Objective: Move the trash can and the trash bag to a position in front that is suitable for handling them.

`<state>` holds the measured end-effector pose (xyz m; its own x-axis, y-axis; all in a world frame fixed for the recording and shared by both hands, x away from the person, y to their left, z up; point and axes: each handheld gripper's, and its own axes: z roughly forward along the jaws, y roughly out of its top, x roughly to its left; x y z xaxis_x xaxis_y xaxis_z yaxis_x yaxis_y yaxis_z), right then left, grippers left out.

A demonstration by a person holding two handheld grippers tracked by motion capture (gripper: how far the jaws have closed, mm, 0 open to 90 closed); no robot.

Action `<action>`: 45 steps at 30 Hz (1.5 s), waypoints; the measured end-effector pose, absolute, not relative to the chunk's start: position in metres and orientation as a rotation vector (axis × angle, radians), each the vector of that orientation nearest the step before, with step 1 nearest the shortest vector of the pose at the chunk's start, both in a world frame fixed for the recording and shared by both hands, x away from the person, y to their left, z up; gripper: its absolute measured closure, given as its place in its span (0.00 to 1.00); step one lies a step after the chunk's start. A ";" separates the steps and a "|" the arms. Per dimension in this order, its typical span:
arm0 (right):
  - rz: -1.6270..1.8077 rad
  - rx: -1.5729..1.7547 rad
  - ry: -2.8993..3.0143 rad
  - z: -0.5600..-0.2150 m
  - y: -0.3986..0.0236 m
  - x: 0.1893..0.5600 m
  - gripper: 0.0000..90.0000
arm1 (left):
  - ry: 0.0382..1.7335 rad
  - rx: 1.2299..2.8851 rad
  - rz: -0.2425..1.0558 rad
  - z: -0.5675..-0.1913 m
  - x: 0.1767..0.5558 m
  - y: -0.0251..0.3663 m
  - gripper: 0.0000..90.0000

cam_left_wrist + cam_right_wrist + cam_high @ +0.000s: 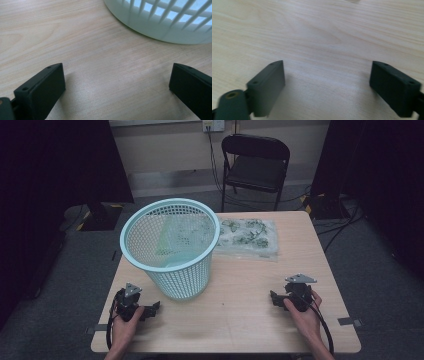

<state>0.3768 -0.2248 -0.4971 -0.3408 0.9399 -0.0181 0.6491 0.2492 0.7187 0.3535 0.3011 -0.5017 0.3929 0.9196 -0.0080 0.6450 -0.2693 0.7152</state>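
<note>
A pale turquoise mesh basket [172, 245] stands upright on the left half of the wooden table [240, 305]. Behind it to the right lies a clear plastic bag [247, 237] printed with green leaves. My left gripper [155, 309] rests low near the table's front left, just in front of the basket, pointing right; its jaws stand wide apart with bare wood between them, and the basket's base [160, 22] fills the upper right of the left gripper view. My right gripper [274, 297] sits at the front right, pointing left, open over bare wood [324, 50].
A black folding chair [256, 165] stands beyond the table's far edge. Cables [340, 220] run on the grey floor at the right. Dark curtains flank the room. Bare wood lies between the two grippers.
</note>
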 end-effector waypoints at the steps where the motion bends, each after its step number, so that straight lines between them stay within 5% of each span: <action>1: 0.874 1.422 2.105 -0.496 -0.225 0.378 0.21 | 1.335 2.013 0.552 -0.502 0.354 0.301 0.00; 16: 0.947 1.217 2.173 -0.465 -0.210 0.475 0.26 | 1.334 2.014 0.552 -0.502 0.353 0.301 0.00; 28: 0.962 1.268 2.188 -0.489 -0.206 0.525 0.25 | 1.334 2.014 0.552 -0.502 0.354 0.301 0.00; 31: 0.968 1.273 2.195 -0.492 -0.203 0.528 0.38 | 1.334 2.013 0.551 -0.502 0.353 0.301 0.00; 33: 0.976 1.255 2.235 -0.494 -0.198 0.529 0.59 | 1.335 2.013 0.552 -0.502 0.354 0.301 0.00; 36: 0.989 1.238 2.236 -0.494 -0.196 0.529 0.72 | 1.335 2.014 0.553 -0.502 0.353 0.301 0.00; 37: 0.992 1.225 2.245 -0.493 -0.195 0.527 0.87 | 1.334 2.014 0.551 -0.502 0.354 0.301 0.00; 38: 0.993 1.227 2.252 -0.493 -0.195 0.525 0.92 | 1.334 2.013 0.551 -0.502 0.353 0.301 0.00; 45: 0.965 1.192 2.296 -0.490 -0.194 0.495 1.00 | 1.335 2.014 0.553 -0.502 0.353 0.301 0.00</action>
<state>0.4947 -0.1945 -0.4903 -0.5694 0.8218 -0.0176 0.5624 0.4051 0.7208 0.3535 0.3011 -0.5017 0.3926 0.9197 -0.0074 0.6451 -0.2696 0.7149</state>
